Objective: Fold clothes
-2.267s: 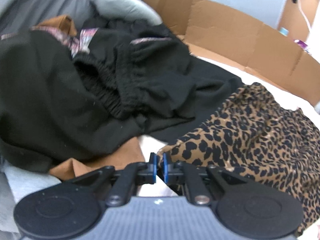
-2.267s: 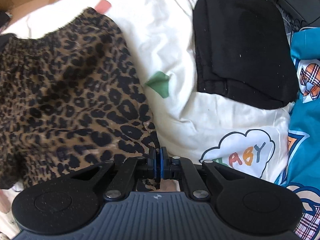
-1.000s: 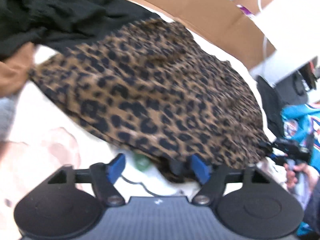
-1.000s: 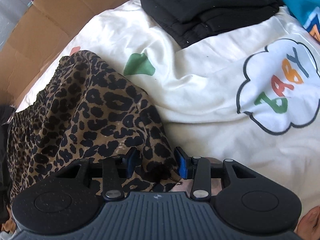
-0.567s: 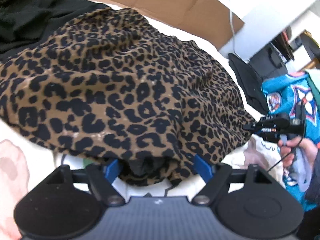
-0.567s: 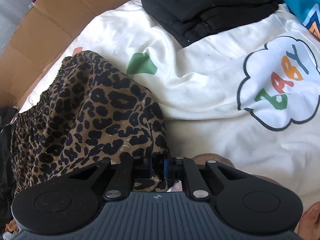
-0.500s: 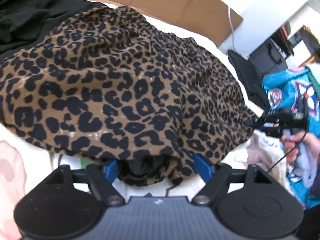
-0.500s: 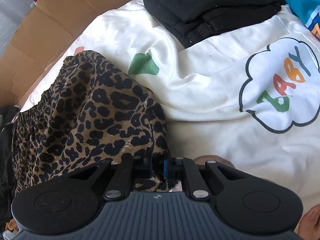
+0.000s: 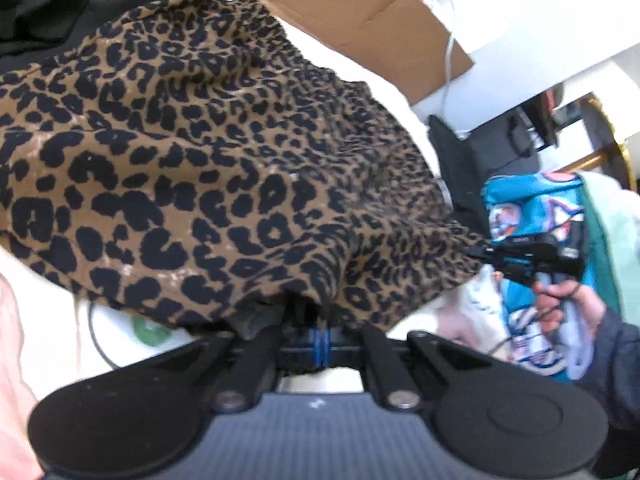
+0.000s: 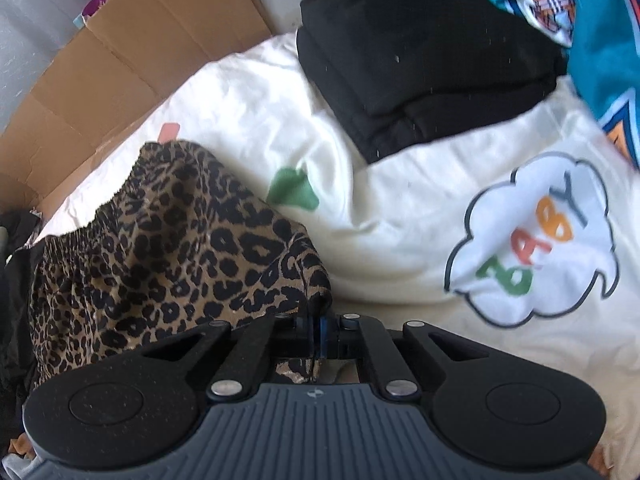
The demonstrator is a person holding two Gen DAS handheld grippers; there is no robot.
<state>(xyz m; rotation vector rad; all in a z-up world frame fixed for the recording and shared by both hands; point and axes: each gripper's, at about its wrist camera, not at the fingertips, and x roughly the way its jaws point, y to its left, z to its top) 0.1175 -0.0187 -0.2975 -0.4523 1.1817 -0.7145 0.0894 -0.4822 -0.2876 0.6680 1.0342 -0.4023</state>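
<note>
On white bedding: leopard-print garment, held by two edges. Left gripper was clamped on its near hem; right gripper was pinched on a corner, raising the cloth slightly, it seemed. Folded black garment lay well apart, beside teal printed fabric; cardboard stood behind

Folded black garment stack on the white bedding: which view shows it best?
The right wrist view: the folded black garment stack lies whole and unobstructed on the white bedding. The left wrist view shows only a dark sliver behind the leopard-print garment.
</note>
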